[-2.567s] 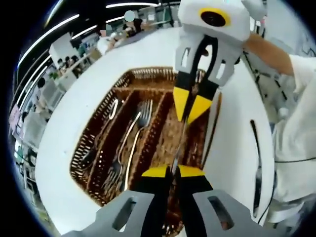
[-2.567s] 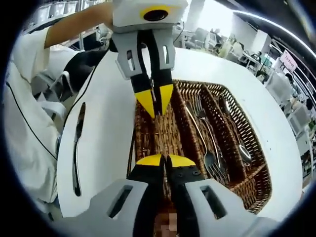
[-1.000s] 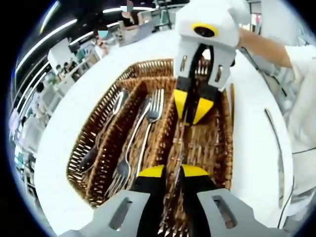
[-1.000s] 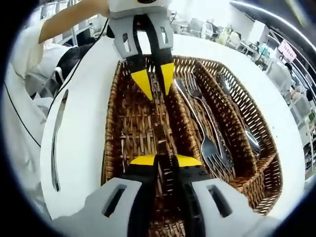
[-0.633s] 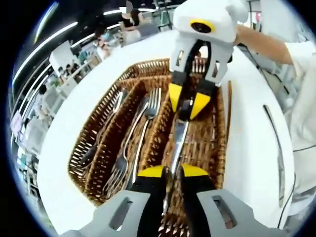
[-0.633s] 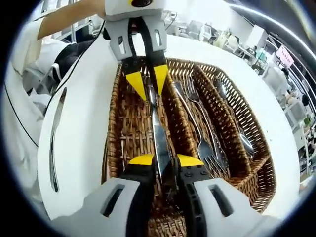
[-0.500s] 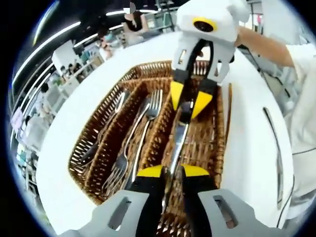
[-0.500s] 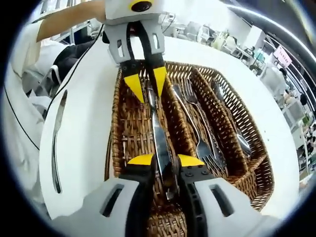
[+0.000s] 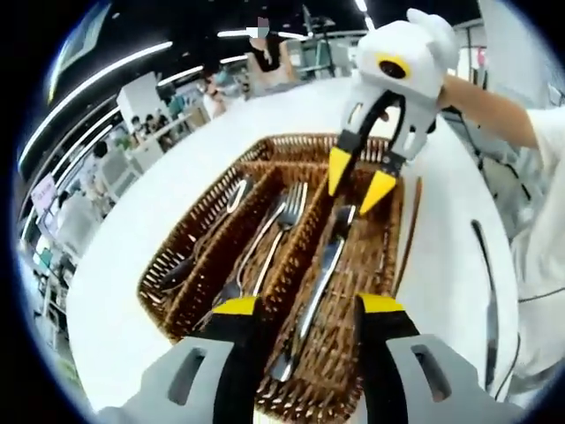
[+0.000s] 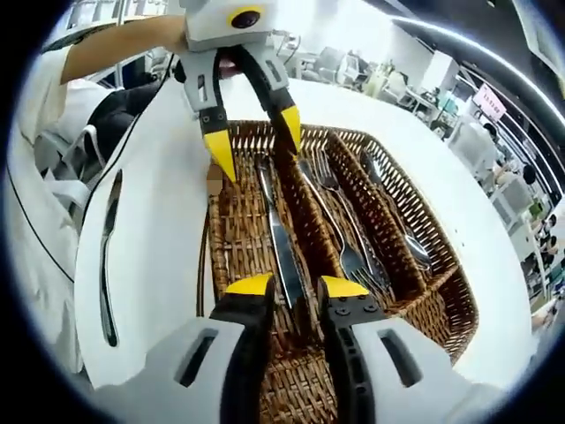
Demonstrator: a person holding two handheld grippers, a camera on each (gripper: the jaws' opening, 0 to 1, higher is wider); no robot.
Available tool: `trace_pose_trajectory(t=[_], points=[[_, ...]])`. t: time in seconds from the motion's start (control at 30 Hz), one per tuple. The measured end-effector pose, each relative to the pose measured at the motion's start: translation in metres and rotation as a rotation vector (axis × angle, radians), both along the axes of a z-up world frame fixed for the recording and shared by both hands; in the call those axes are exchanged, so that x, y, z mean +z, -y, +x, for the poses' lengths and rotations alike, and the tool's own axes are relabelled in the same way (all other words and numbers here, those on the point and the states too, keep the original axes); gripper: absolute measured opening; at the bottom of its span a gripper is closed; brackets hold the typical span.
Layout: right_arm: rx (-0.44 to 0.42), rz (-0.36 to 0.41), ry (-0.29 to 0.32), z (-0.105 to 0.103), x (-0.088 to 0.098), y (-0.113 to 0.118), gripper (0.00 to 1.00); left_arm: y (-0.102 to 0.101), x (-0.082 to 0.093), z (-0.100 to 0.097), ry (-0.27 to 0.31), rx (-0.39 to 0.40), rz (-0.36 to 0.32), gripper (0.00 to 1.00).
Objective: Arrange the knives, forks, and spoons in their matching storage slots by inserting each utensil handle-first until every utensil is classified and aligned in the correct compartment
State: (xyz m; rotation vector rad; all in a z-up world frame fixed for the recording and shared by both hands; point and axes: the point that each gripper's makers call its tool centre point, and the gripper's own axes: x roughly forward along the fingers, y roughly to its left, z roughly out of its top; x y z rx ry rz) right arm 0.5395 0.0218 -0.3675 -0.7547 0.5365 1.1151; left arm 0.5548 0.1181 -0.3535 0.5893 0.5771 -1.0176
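A table knife [image 9: 322, 274] lies loose along the outer compartment of the brown wicker tray [image 9: 168, 256], with nothing gripping it. My left gripper [image 9: 307, 305] stands wide open above its near end. My right gripper [image 9: 359, 179] hangs open over the far end. In the right gripper view the same knife [image 10: 281, 247] runs up from between my right gripper [image 10: 297, 286], and the left gripper [image 10: 255, 139] is spread open at the tray's [image 10: 441, 265] far end. Forks [image 9: 265, 256] fill the middle slot and spoons [image 9: 207, 247] the outer one. A second knife [image 9: 490, 283] lies on the white table.
The second knife [image 10: 108, 256] lies on the table [image 10: 168, 265] beside the tray, toward the person's side. A person's bare arm [image 9: 485, 88] reaches in behind the right gripper. Desks and people stand far behind the round table.
Both grippers were shut on the knife's ends a second ago; both have since opened and let it go. The knife now rests in its compartment, and both grippers have lifted back slightly.
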Motion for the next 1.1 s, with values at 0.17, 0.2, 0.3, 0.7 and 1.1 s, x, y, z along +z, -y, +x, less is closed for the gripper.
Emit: trace_pose_trajectory(t=[0.17, 0.2, 0.3, 0.7, 1.1], points=[[0.000, 0.016, 0.033, -0.001, 0.006, 0.000, 0.34, -0.004, 0.007, 0.005, 0.041, 0.025, -0.021, 0.57], [-0.001, 0.021, 0.043, -0.001, 0.009, -0.001, 0.37, -0.005, 0.010, 0.005, 0.045, 0.029, -0.029, 0.58], [-0.007, 0.042, 0.066, -0.001, 0.017, -0.001, 0.45, -0.006, 0.017, 0.004, 0.068, 0.047, -0.057, 0.64], [-0.035, 0.111, 0.122, -0.007, 0.032, 0.000, 0.79, -0.012, 0.030, -0.005, 0.094, 0.146, -0.145, 0.95], [-0.082, 0.204, 0.126, -0.017, 0.042, 0.008, 1.00, -0.025, 0.041, -0.017, 0.108, 0.241, -0.232, 1.00]])
